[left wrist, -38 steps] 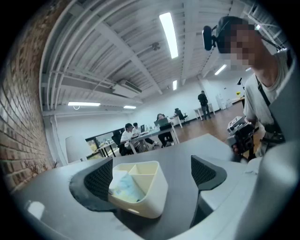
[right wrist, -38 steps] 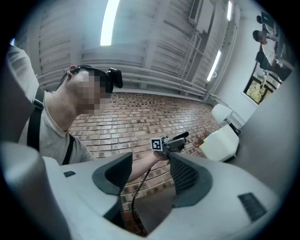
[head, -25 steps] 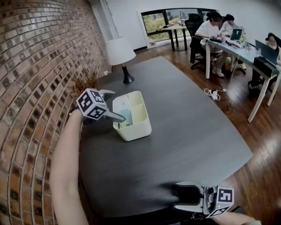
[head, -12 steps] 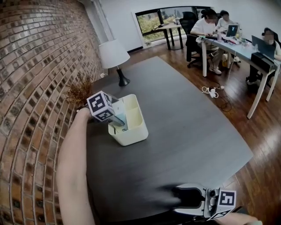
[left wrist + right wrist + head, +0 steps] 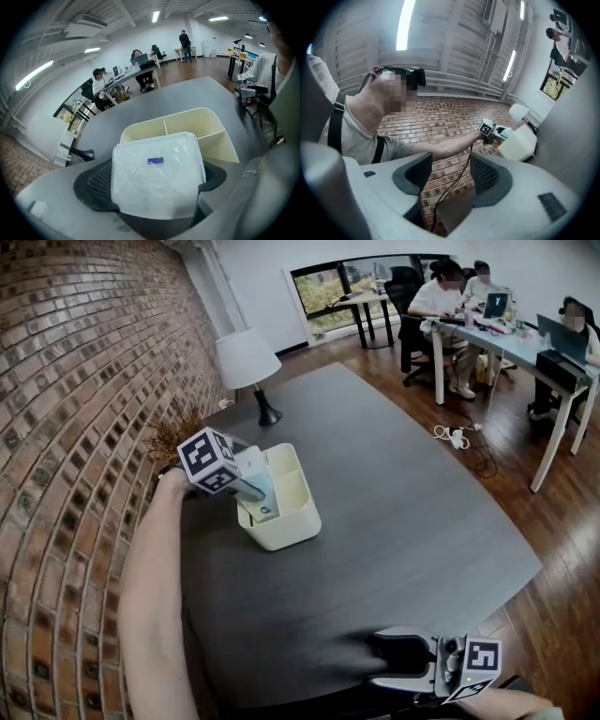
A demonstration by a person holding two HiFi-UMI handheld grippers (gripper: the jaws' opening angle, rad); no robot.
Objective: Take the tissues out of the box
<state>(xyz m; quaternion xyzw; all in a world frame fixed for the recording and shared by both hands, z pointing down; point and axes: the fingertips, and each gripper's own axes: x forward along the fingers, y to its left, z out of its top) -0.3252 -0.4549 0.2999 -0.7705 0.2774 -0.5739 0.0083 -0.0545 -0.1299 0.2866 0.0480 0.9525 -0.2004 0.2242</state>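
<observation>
Clamping the tissue pack point(image 5: 157, 173) between its jaws, my left gripper point(image 5: 152, 197) holds it just above the cream box point(image 5: 218, 140), over the side of the box toward the brick wall point(image 5: 84, 381). In the head view the pack's lower end sits about level with the box rim; I cannot tell whether they touch. The box stands on the dark counter point(image 5: 403, 512). My right gripper point(image 5: 450, 174) hangs well apart from the box, at the counter edge nearest me, its jaws wide and empty. A white lamp point(image 5: 248, 357) stands beyond the box.
</observation>
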